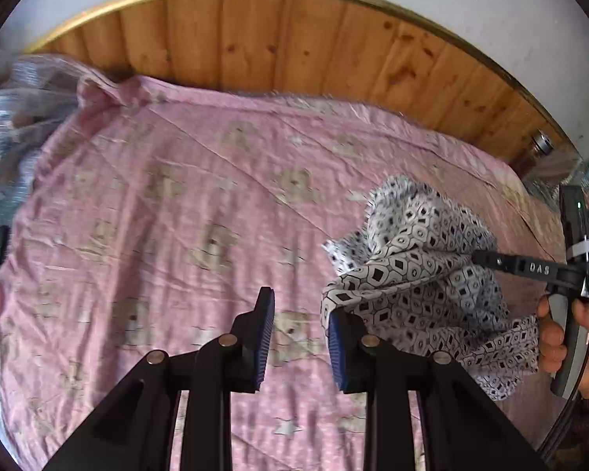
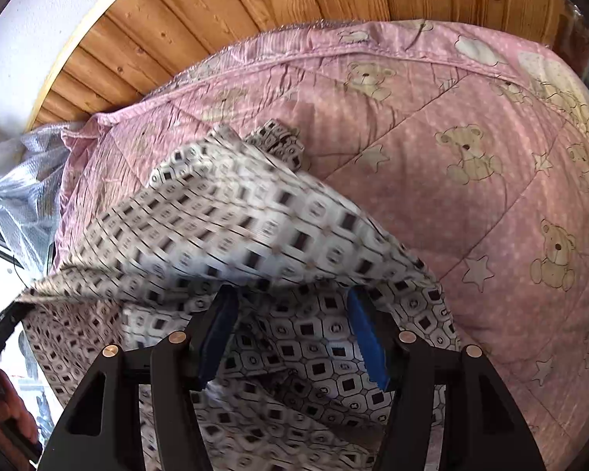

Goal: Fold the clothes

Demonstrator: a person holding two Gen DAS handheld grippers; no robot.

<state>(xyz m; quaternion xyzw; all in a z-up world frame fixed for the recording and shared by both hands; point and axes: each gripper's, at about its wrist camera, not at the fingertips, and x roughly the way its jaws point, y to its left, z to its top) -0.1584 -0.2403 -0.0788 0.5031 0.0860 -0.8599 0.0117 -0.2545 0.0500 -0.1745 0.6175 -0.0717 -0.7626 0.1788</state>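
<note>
The patterned garment (image 1: 424, 274) sits bunched at the right of centre in my left wrist view, a crumpled heap on the pink quilt (image 1: 176, 196). In my right wrist view the same cloth (image 2: 255, 227) fills the lower left and centre of the frame, a broad flap of it draped across and blurred. I judge it thin, light and limp: it will sag from any single grip, slide little on the quilt, and take no harm from a firm pinch. An edge or corner is the place to take it, not the bulk of the heap. The free edge at the lower left of the heap, touching the inner side of my left gripper's right finger, looks the best candidate.

My left gripper (image 1: 300, 337) has its jaws apart with only quilt between them. My right gripper (image 2: 294, 337) also shows its jaws apart in its own view, cloth lying between and over the tips but not pinched. In the left view its tip (image 1: 491, 261) pokes into the heap from the right edge, held by a hand (image 1: 553, 333).

Beyond the quilt stands a wooden headboard (image 1: 294, 39) along the top, with crinkled clear plastic (image 1: 27, 110) at the upper left.
</note>
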